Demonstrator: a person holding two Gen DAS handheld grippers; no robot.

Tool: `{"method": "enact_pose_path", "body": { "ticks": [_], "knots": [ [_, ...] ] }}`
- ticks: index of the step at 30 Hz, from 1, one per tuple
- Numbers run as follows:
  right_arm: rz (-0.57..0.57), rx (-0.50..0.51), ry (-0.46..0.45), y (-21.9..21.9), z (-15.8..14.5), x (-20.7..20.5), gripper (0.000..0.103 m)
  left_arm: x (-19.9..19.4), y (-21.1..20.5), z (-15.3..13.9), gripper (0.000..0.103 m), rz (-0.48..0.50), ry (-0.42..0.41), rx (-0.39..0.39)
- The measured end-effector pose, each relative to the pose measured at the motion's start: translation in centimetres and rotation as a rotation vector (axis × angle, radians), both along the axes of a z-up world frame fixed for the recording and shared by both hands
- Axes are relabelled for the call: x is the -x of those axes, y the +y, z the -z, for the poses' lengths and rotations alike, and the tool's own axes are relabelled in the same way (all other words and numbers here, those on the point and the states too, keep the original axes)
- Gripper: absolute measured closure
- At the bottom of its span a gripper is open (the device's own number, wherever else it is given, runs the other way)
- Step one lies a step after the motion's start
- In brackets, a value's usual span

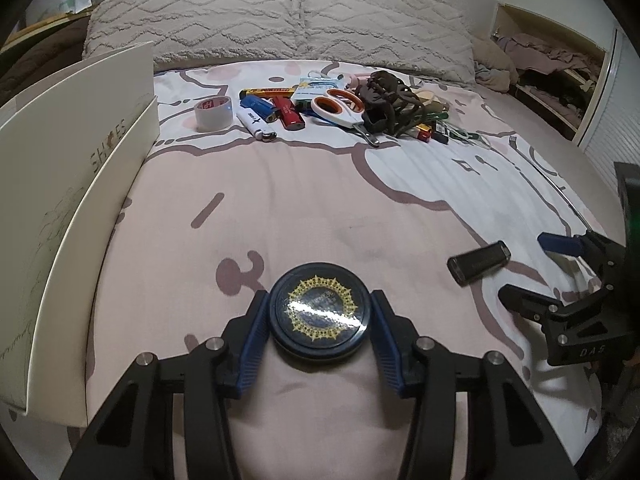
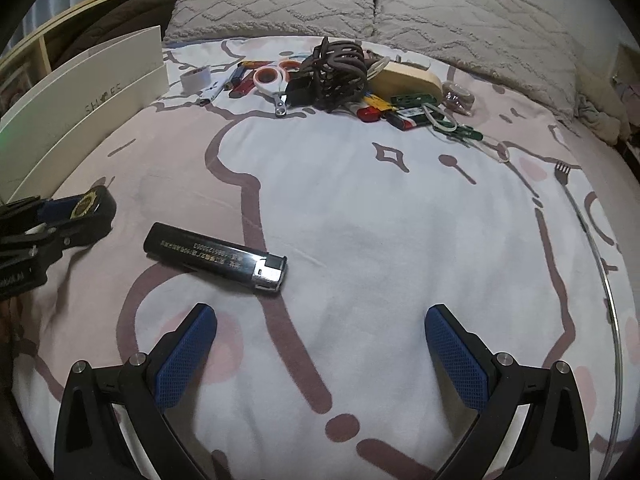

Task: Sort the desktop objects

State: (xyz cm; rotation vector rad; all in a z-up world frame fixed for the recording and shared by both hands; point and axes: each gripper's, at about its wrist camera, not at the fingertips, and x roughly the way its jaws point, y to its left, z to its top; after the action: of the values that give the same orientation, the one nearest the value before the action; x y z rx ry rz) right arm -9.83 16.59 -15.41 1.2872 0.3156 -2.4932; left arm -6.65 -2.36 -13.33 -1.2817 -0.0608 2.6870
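While my left gripper is looking down the bed, its blue fingers are pressing on both sides of a round dark tin with a gold pattern on its lid, so I am gripping the tin just above the pink sheet. To the left a white shoe box is standing open. At the far end, below the pillows, a heap is lying: a tape roll, a white lighter, a blue one, a red one, scissors and a brown hair claw. To the right a black lighter is lying on the sheet, and my right gripper is hovering beside it.

From my right wrist, my fingers are standing wide apart and holding nothing. The black lighter is lying flat just ahead of my left-hand finger, apart from it. At the left edge my left gripper is clasping the tin, near the shoe box. The heap is sitting far ahead, with the scissors, the hair claw and a wooden brush.
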Motion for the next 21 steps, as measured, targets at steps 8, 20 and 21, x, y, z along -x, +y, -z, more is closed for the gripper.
{"method": "enact_pose_path", "body": {
  "ticks": [8,20,21],
  "knots": [
    [-0.046,-0.092,0.067,-2.7,-1.0,-1.3,0.000,0.0,-0.1,0.1,0.054,0.002,-0.002,-0.008],
    [-0.010,-0.012,-0.027,-4.2,-2.8,-0.6,0.000,0.0,-0.5,0.1,0.053,0.003,-0.006,-0.037],
    [-0.002,-0.022,-0.024,-4.6,-2.8,-0.5,0.000,0.0,-0.5,0.1,0.053,0.003,-0.006,-0.039]
  ]
}}
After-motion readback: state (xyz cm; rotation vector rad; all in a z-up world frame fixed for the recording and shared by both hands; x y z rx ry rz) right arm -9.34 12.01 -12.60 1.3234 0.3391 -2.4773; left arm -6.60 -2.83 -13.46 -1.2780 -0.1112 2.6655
